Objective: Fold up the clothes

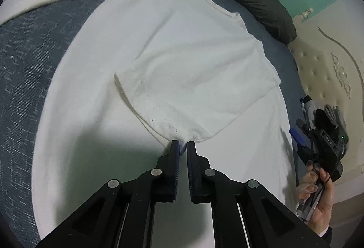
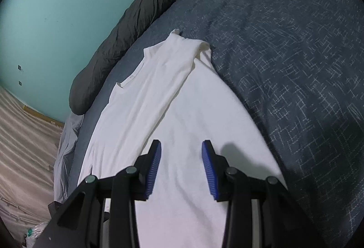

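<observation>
A white shirt [image 1: 136, 111] lies spread on the bed. One short sleeve [image 1: 193, 79] is folded in over its body. My left gripper [image 1: 183, 145] is shut on the near edge of that sleeve, and cloth bunches at its tips. In the right wrist view the same shirt [image 2: 159, 88] runs away from me, collar end far. My right gripper [image 2: 181, 150] hovers open just over the shirt's body, with nothing between its blue pads [image 2: 210, 166].
A dark blue patterned bedcover [image 2: 284, 65] surrounds the shirt. A dark rolled duvet [image 2: 127, 27] lines the far side by a green wall. A cream headboard [image 1: 323, 70] stands at the right, where a person's hand [image 1: 318, 198] holds the other gripper's handle. Beside the bed is floor [image 2: 22, 134].
</observation>
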Tool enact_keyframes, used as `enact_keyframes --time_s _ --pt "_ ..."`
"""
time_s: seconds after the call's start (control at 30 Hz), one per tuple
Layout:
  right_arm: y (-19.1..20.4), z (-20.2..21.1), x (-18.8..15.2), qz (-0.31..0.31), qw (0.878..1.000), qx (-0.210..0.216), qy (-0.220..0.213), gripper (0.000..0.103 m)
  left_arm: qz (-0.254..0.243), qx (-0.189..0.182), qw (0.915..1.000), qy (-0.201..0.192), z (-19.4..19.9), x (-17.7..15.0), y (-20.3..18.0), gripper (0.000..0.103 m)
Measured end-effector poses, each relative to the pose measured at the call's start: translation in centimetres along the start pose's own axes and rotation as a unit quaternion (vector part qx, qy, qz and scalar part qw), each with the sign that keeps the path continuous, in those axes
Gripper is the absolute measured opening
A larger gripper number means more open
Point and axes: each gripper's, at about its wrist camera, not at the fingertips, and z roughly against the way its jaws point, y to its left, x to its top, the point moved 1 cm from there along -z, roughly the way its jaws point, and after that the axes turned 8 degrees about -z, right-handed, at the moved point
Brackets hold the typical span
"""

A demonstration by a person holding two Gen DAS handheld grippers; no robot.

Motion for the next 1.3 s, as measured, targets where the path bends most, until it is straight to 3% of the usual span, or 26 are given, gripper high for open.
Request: enact_keyframes --time_s 0.47,0.67,0.87,0.93,0.97,1.0,1.13,1.3 --pt "-0.1 -0.2 -0.2 -0.007 1.0 0.001 0.001 0.037 -0.014 -0.006 0.9997 -0.017 3.0 0.1 0.0 0.003" --pt "0.0 -0.2 0.3 0.002 1.0 -0.002 -0.002 0.038 -0.011 -0.01 0.9997 -0.018 2.4 -0.1 0.7 0.003" --pt "0.0 0.6 2.7 0.027 0.999 -0.037 -0.025 0.038 -0.005 -0.023 0.9996 -0.017 1.6 -0.2 1.5 0.003" --pt "-0.1 0.9 3.5 0.032 0.998 -0.052 -0.031 0.048 -0.009 -0.024 0.9995 -0.016 1.5 0.0 1.5 0.003" --pt "-0.2 0.8 4.2 0.036 0.997 -0.064 -0.031 0.059 -0.011 -0.025 0.9995 -0.016 1.4 0.2 1.5 0.003" --pt "-0.3 0.8 4.8 0.04 0.996 -0.077 -0.031 0.06 -0.012 -0.026 0.9994 -0.017 1.4 0.3 1.4 0.003" --pt "0.1 -0.7 7.7 0.086 0.989 -0.122 -0.02 0.06 -0.014 -0.03 0.9993 -0.017 1.3 0.4 1.5 0.003" --pt "-0.4 -4.2 11.3 0.086 0.988 -0.13 0.014 0.058 -0.014 -0.036 0.9991 -0.015 1.3 0.4 1.5 0.003"
